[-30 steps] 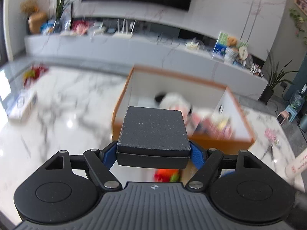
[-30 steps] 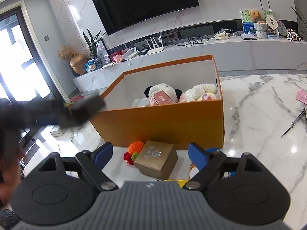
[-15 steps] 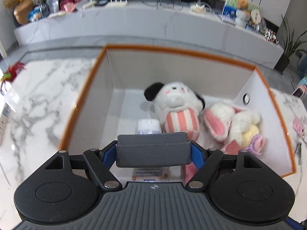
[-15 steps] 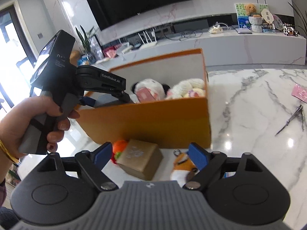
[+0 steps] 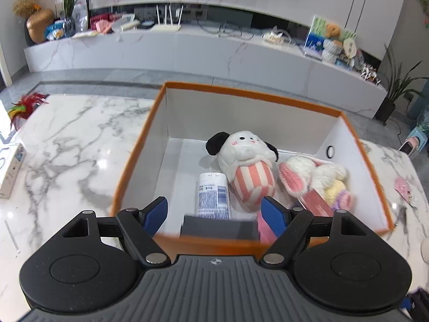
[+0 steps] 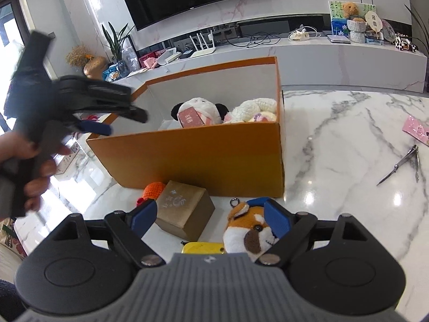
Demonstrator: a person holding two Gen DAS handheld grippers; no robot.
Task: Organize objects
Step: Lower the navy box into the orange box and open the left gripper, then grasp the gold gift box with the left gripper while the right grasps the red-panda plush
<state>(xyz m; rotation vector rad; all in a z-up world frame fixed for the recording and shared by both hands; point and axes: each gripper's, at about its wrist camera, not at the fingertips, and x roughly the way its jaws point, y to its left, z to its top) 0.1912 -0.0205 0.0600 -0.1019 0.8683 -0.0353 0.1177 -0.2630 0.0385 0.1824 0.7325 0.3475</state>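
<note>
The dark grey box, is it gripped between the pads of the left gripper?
No, the dark grey box lies inside the orange box, below the left gripper, clear of both blue pads.

Glossy stone, matt card, soft plush

The counter (image 5: 67, 145) is polished white marble, veined grey and mirror-bright; the orange box (image 6: 203, 158) looks like smooth matt cardboard, white inside; the panda toy (image 5: 246, 161) is fuzzy cloth; the brown box (image 6: 185, 209) is dull kraft card; the scissors (image 6: 402, 163) are bare metal.
</note>
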